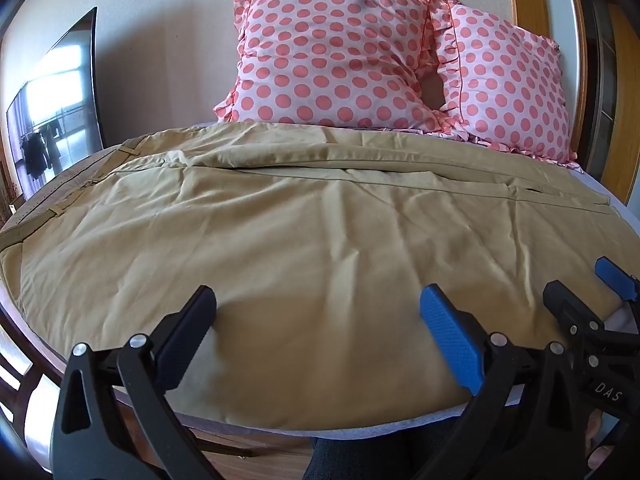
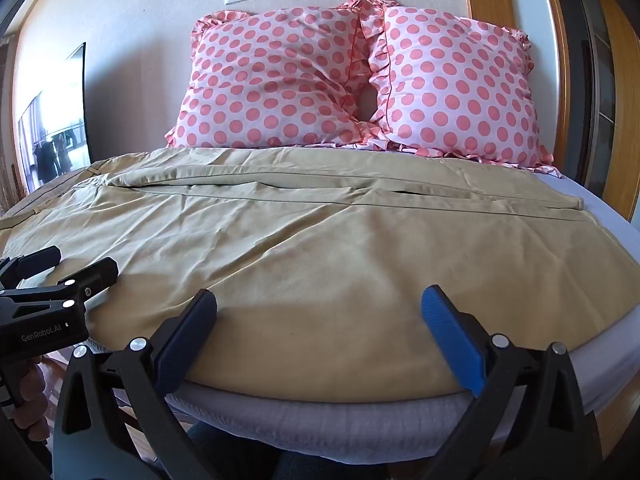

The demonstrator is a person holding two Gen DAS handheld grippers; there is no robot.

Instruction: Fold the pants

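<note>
Tan pants [image 1: 304, 232] lie spread flat across the bed, waistband with belt loops at the left, leg hems at the right; they also show in the right wrist view [image 2: 320, 248]. My left gripper [image 1: 318, 304] is open and empty, hovering over the near edge of the pants. My right gripper [image 2: 320, 306] is open and empty over the near edge further right. The right gripper shows at the right edge of the left wrist view [image 1: 584, 284], and the left gripper at the left edge of the right wrist view [image 2: 72, 266], both apart from the cloth folds.
Two pink polka-dot pillows [image 1: 332, 60] [image 2: 456, 84] lean on the wall at the head of the bed. The grey mattress edge [image 2: 320, 420] runs along the front. A dark screen [image 1: 56, 108] stands at the left, a wooden door frame [image 2: 560, 60] at the right.
</note>
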